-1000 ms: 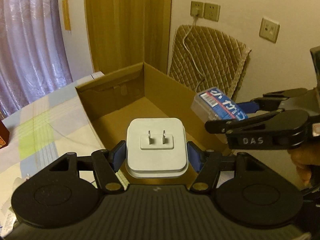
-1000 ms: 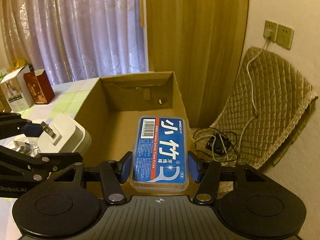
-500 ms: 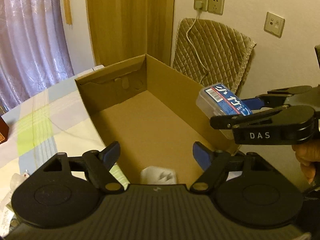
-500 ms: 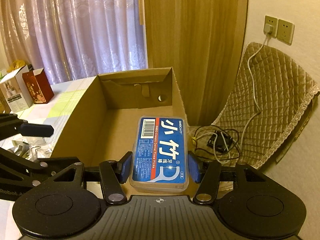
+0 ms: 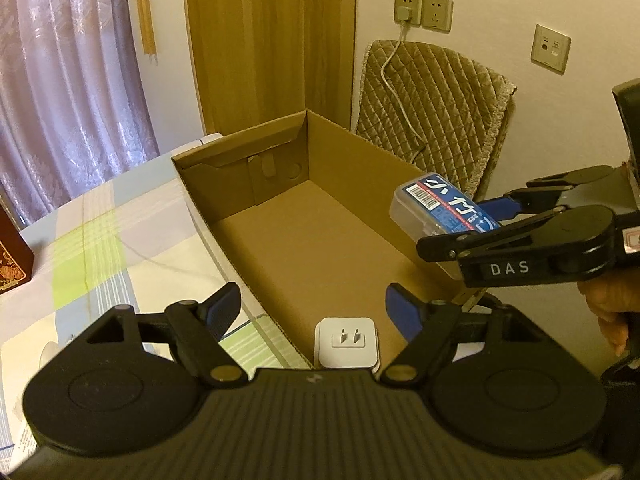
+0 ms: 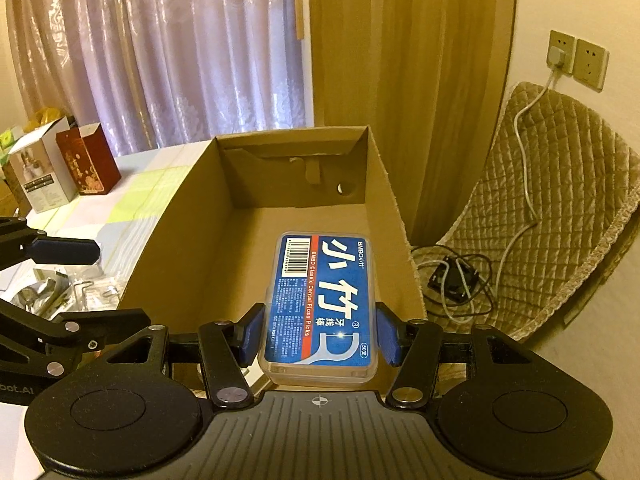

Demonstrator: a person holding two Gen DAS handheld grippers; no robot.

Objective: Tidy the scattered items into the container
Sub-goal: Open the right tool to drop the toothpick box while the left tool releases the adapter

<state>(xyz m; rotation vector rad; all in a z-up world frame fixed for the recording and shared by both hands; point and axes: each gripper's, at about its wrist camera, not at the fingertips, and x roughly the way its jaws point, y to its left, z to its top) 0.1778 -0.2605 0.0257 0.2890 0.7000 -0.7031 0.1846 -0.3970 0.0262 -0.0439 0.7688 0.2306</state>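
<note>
Cardboard box [image 5: 320, 240], brown and open-topped, sits on the tabletop [image 5: 100, 240] covered by a pale checked cloth of green, blue and white squares. On the left, the left gripper [image 5: 314, 306] hovers over the near end of the box with its blue-padded fingers [image 5: 224, 306] spread wide and nothing between them. Directly below that gap, a white square plug adapter [image 5: 346, 342] lies on the box floor with its two metal prongs facing up. To the right, the right gripper [image 6: 320, 334] has its fingers [image 6: 252, 334] clenched on a clear plastic floss-pick case with a blue label [image 6: 322, 308], held above the box's near right part. A quilted tan cushion [image 6: 560, 220] leans against the wall on the far right.
</note>
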